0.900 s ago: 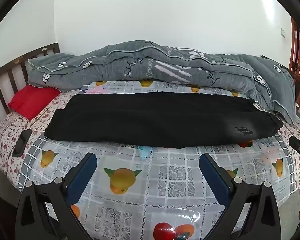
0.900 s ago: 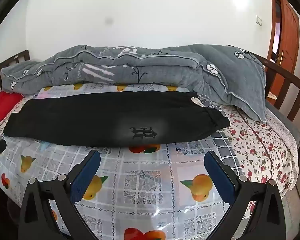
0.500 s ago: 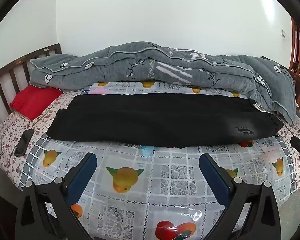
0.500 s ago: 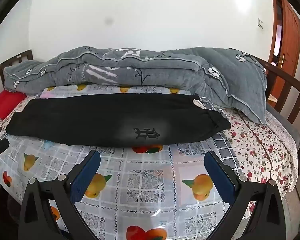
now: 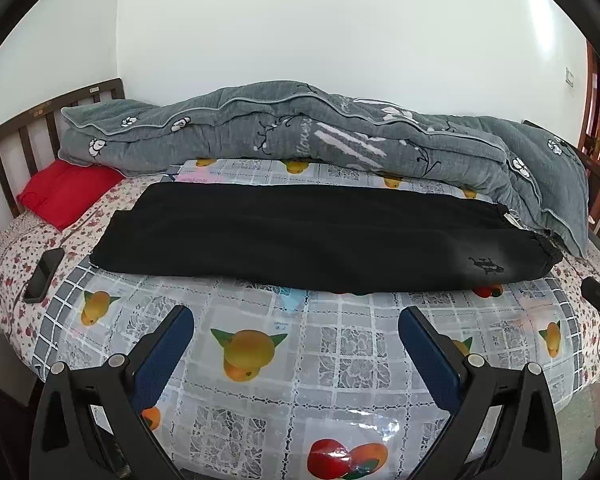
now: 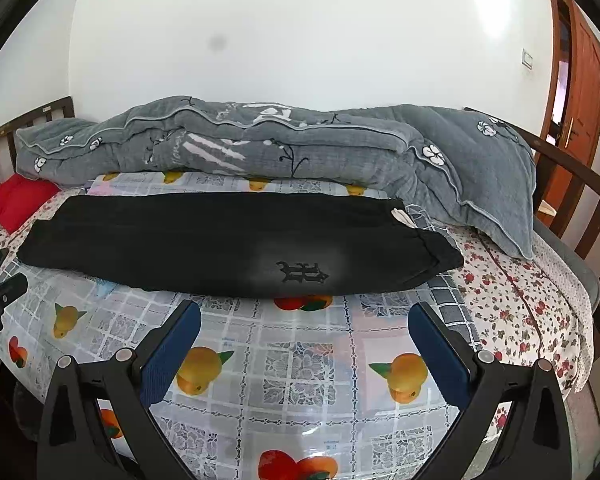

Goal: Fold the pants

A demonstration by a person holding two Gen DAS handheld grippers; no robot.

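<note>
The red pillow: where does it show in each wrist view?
Left wrist: red pillow at middle left, beside the headboard slats, under the grey quilt's end.
Right wrist: red pillow at the far left edge, partly cut off.
Shared landmark: the emblem on the black pants.

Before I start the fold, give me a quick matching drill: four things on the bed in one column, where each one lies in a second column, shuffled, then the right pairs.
Things:
1. black pants
2. grey quilt
3. red pillow
4. phone

Places:
A. far left, by the headboard slats
B. bunched along the wall side
C. flat on the flowered sheet, near left edge
D. stretched across the fruit-print cover

Pairs: 1-D, 2-B, 3-A, 4-C
</note>
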